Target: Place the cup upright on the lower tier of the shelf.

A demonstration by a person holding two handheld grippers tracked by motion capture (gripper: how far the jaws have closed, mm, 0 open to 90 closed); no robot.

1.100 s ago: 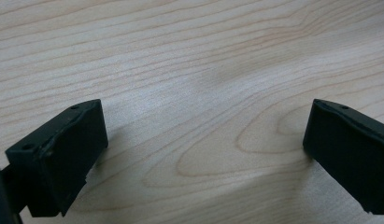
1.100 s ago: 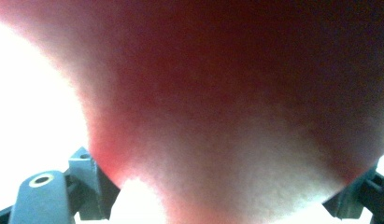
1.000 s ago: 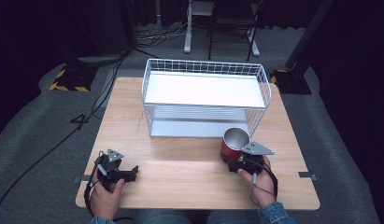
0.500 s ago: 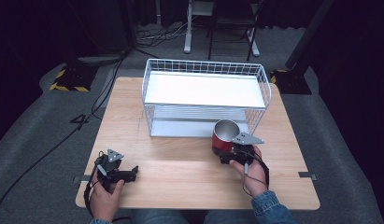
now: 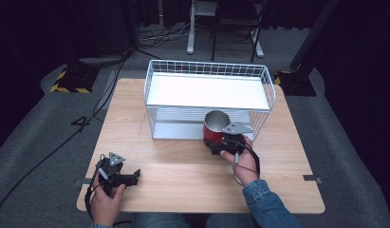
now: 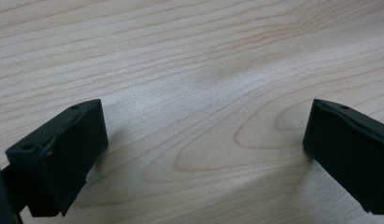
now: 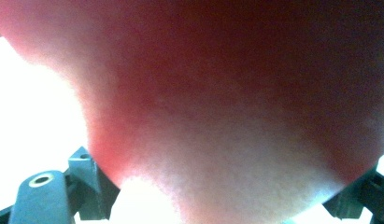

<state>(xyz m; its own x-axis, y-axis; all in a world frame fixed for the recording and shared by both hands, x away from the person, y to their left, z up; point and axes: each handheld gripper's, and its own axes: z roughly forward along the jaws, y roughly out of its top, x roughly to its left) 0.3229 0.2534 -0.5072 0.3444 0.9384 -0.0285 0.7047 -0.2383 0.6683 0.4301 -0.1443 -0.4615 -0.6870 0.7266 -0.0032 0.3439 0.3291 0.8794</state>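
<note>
A red metal cup with a silver inside is clamped upright in my right gripper, just in front of the lower tier of the white wire rack. Seen from the right gripper view, the cup's red wall is blurred and very close between the jaws of that gripper. At the table's front left, my left gripper rests low over the wood. The left gripper view shows its jaws wide apart over bare wood, with nothing inside that gripper.
The two-tier rack stands at the back middle of the wooden table, with a white top shelf. Cables, a chair base and a stand lie on the dark floor beyond the table.
My right gripper has carried the red cup leftward and away from me, up to the rack's front. The left gripper has stayed where it was.
</note>
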